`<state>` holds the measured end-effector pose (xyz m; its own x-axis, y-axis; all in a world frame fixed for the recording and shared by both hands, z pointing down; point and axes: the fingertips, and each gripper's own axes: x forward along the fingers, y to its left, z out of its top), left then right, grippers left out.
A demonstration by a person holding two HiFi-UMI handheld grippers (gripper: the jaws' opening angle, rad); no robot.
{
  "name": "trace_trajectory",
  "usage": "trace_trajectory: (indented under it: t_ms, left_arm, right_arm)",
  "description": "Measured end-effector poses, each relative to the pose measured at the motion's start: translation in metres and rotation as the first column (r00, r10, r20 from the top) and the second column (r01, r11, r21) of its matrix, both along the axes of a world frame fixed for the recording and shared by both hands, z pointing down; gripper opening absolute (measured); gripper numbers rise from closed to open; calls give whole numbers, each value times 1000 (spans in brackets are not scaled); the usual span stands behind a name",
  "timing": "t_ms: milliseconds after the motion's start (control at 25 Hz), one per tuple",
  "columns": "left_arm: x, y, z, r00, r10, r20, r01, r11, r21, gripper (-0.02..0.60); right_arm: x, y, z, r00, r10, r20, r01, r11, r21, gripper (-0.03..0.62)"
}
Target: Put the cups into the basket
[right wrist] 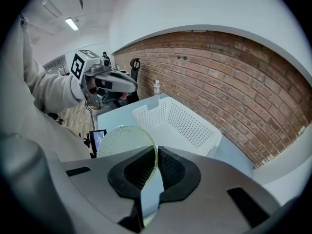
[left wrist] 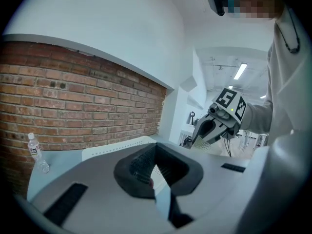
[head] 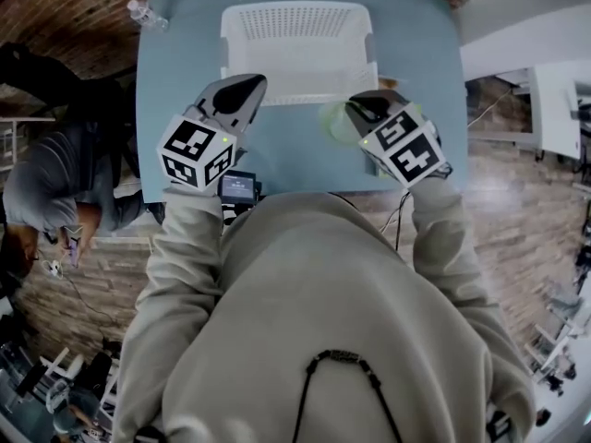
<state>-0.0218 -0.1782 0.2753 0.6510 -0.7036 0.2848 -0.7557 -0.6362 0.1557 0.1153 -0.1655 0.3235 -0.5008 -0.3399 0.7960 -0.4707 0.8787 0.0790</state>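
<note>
Because the cup (right wrist: 122, 141) was bound for the basket (head: 297, 18), the right gripper (head: 358, 109) was clamped on its thin rim, holding it just short of the near wall. The left gripper (head: 242, 90), jaws together and empty, hovered alongside.

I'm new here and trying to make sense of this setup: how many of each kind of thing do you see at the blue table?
Cup: 1
Basket: 1
Water bottle: 1
Small screen: 1
Left gripper and right gripper: 2
Total: 6
</note>
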Motion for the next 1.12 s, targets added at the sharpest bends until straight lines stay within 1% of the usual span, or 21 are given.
trace_trajectory:
  t_ms: [200,520,760,920,1040,1120]
  left_arm:
    - [10,9,-7,1000,15,15,-15,1000,11,-3]
    - [0,9,-10,1000,-15,8,15,1000,10,-3]
    - [3,6,-1,1000,-16,7,16,1000,1,-3]
    - [-1,4,-3,1000,-28,-13,28,1000,-4,-3]
    - [-4,-1,-3,998,-37,-42,36,999,-14,-3]
    - [-7,-9,-2,998,-44,-46,44,999,-12,-3]
  right_arm:
    - [3,5,-11,1000,-16,1,16,1000,9,31]
    - [-4,2,-12,998,-58,-15,58,998,0,31]
    - [-6,-8,-9,997,-80,-24,80,997,-2,31]
    - [-12,-11,-11,996,-89,-8,89,996,-22,31]
    - [-16,-18,-10,995,-96,-16,96,995,-29,31]
    - [-20,-25,-9,994,-104,-19,103,994,-31,31]
